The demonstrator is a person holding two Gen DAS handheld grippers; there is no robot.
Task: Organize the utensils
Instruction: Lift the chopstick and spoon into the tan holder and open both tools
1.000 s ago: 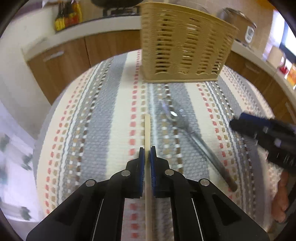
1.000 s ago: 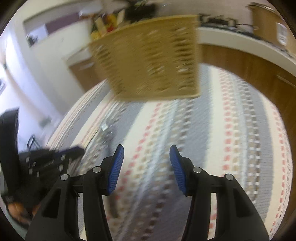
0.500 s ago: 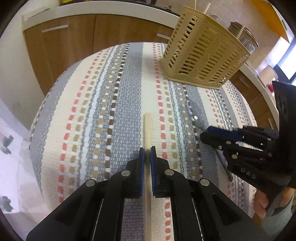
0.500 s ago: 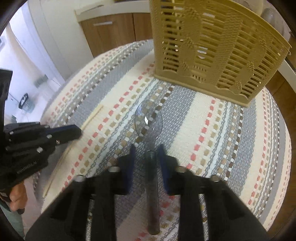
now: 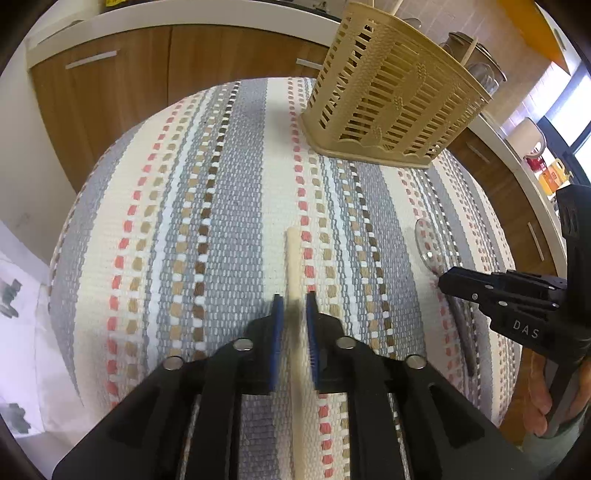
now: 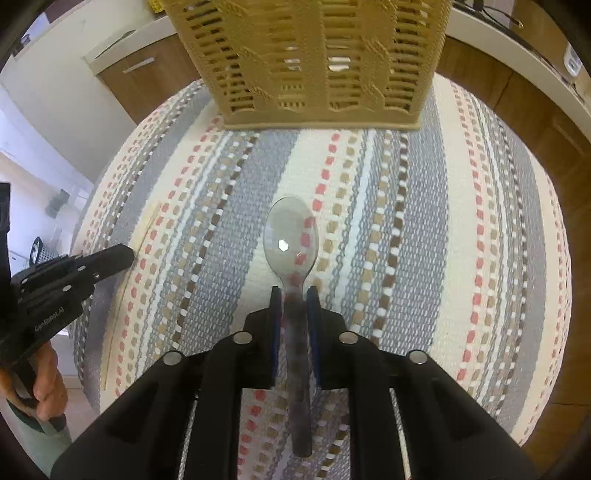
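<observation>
My left gripper [image 5: 294, 306] is shut on a pale wooden chopstick [image 5: 293, 258] that lies along the striped cloth [image 5: 221, 221]. My right gripper [image 6: 294, 299] is shut on the neck of a clear plastic spoon [image 6: 291, 236], its bowl pointing toward the tan slotted utensil basket [image 6: 314, 59]. The basket [image 5: 391, 96] stands upright at the far side of the cloth. In the left wrist view the right gripper [image 5: 448, 278] sits over the spoon [image 5: 428, 240] at the right. In the right wrist view the left gripper [image 6: 122, 258] is at the left, by the chopstick [image 6: 147, 225].
The table is round and its cloth edge drops off on all sides. Wooden cabinets [image 5: 147, 74] with a white counter run behind. Sticks stand up out of the basket top [image 5: 397, 5]. Jars and bottles [image 5: 550, 173] stand on the counter at the right.
The right gripper swung in over the spoon and closed on its neck. The left gripper keeps its hold on the chopstick, and its view has shifted so the basket sits further right.
</observation>
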